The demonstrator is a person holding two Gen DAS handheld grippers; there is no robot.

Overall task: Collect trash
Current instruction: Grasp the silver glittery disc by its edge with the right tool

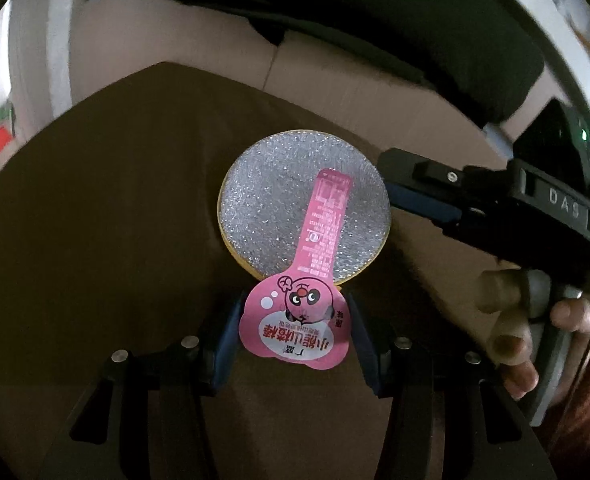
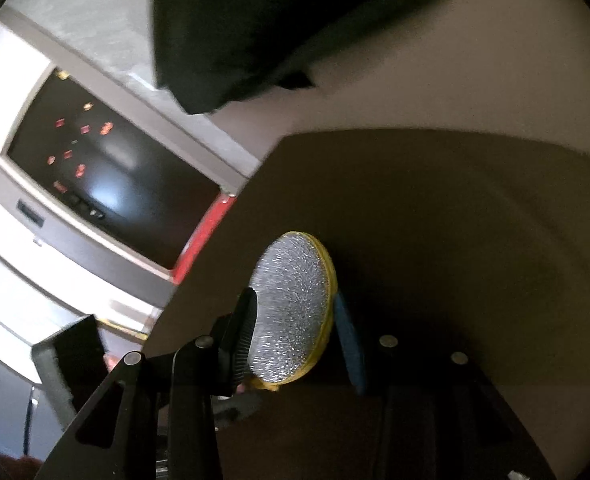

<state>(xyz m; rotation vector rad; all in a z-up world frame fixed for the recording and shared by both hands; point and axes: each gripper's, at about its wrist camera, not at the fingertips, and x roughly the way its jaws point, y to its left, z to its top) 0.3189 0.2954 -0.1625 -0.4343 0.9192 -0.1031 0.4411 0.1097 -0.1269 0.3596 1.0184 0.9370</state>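
A round lid (image 1: 287, 204) with a silver foil face and a yellow rim hangs above a dark brown surface (image 1: 95, 240). A pink lollipop-shaped wrapper (image 1: 299, 320) with a cartoon face lies over its near side, between my left gripper's (image 1: 295, 340) blue pads. The left gripper is shut on the wrapper. My right gripper (image 1: 395, 192) reaches in from the right and touches the lid's right edge. In the right wrist view, the right gripper (image 2: 295, 320) is shut on the lid (image 2: 291, 312), foil face to the left.
A dark brown surface (image 2: 435, 260) lies under both grippers, with pale beige surface (image 1: 335, 76) beyond it. A black fabric mass (image 2: 235, 32) hangs at the top. A white appliance with a dark glass panel (image 2: 95, 172) and a red strip (image 2: 203, 236) stand at the left.
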